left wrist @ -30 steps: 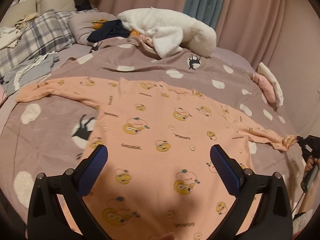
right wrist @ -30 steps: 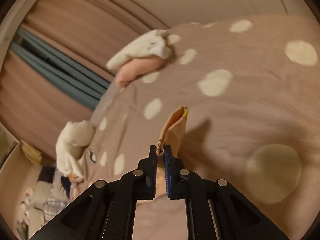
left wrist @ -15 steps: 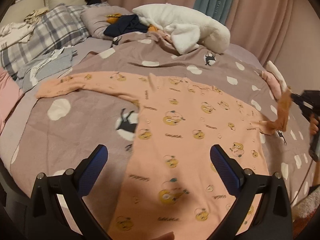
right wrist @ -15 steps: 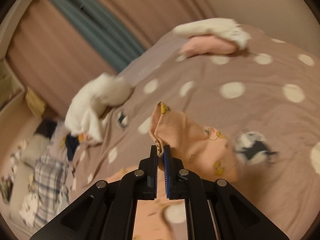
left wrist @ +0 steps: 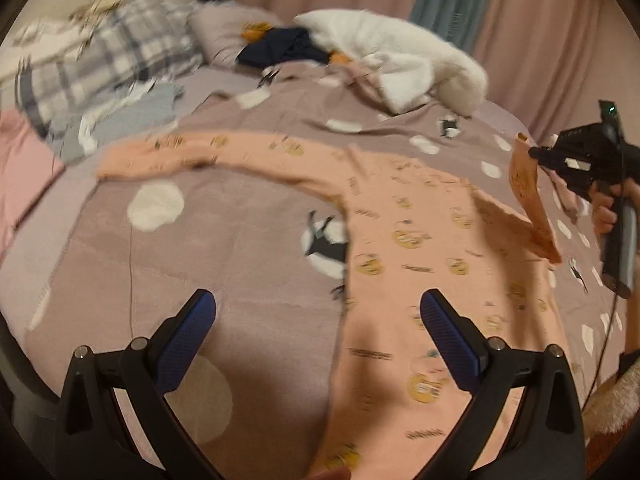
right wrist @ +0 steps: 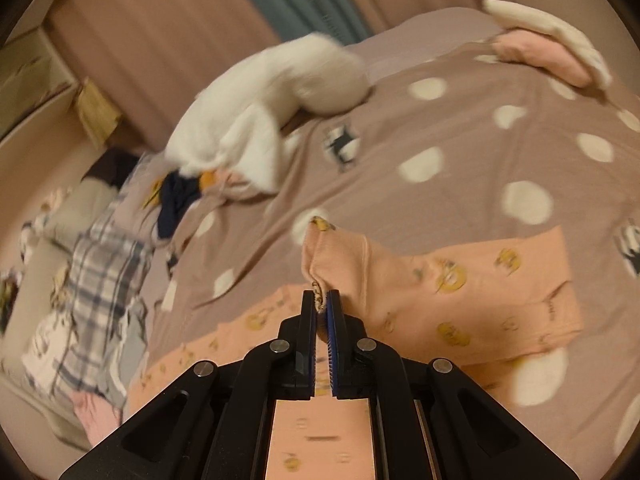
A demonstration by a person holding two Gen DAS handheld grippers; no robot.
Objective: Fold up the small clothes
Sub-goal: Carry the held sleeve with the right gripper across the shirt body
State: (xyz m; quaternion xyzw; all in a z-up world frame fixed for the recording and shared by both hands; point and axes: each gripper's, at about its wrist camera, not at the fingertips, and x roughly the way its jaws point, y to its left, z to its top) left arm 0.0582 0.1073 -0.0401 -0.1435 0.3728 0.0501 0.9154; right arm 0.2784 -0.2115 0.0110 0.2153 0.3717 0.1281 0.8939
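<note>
The right claw [right wrist: 321,303], clenched on the sleeve cuff [right wrist: 318,294], is now carrying it inward over the shirt [left wrist: 432,264]; the left claw [left wrist: 318,316] is hanging released.

Pink curtains [left wrist: 540,32] behind polka-dot bed [left wrist: 248,216]

Left gripper [left wrist: 318,316]: black angular frame with silver round-head screws along both arms; fingers [left wrist: 184,338] faced with blue dotted pads. Right gripper [right wrist: 321,300]: same black frame, silver screws, blue-faced pads. Seen from the left gripper's camera: black body topped by a small green light, dark grey handle below, thin dark cable hanging beneath the handle.
</note>
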